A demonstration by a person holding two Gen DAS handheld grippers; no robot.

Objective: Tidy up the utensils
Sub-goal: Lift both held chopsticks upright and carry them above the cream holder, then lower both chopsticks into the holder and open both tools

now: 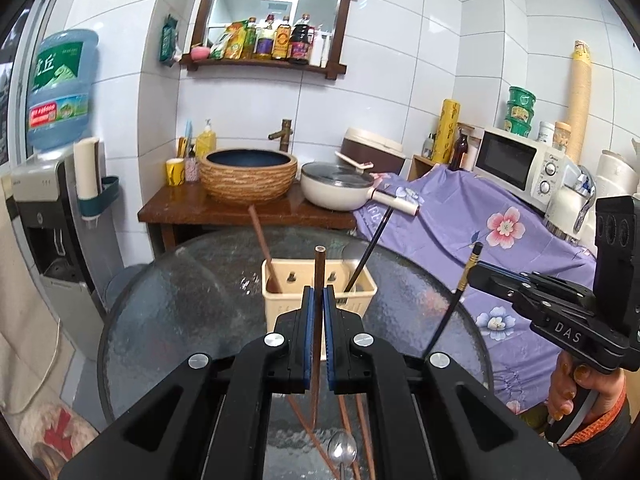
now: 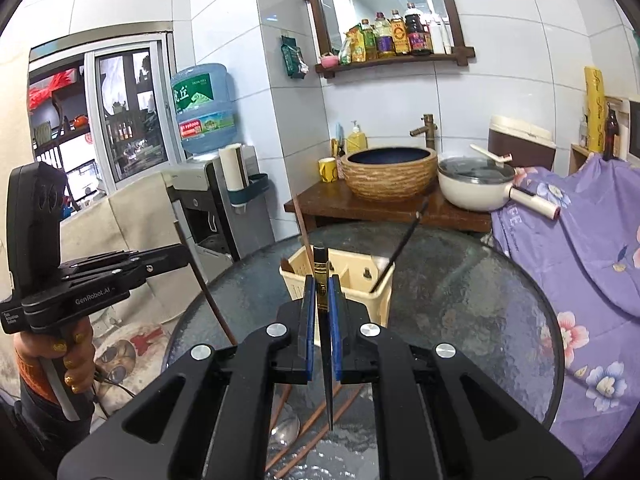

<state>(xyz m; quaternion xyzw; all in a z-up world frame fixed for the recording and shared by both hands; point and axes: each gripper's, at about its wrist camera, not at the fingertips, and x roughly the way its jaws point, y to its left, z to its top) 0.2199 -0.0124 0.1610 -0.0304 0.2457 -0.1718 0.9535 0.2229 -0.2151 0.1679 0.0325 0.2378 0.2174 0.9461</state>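
Observation:
A beige utensil holder [image 1: 320,294] [image 2: 344,276] stands on the round glass table [image 1: 180,312]. A brown chopstick [image 1: 262,248] leans in its left compartment, a black chopstick [image 1: 370,248] in its right. My left gripper [image 1: 319,300] is shut on a brown chopstick [image 1: 319,280], held upright just in front of the holder. My right gripper [image 2: 322,300] is shut on a black, gold-banded chopstick [image 2: 320,268], also upright before the holder; it shows in the left wrist view [image 1: 460,280]. Several brown chopsticks [image 1: 316,444] and a metal spoon [image 1: 342,450] lie on the glass below.
A wooden stand [image 1: 240,212] behind the table carries a woven basin [image 1: 248,174] and a white lidded pan [image 1: 340,188]. A purple floral cloth [image 1: 480,232] covers the counter at right, with a microwave [image 1: 516,164]. A water dispenser [image 1: 52,200] stands at left.

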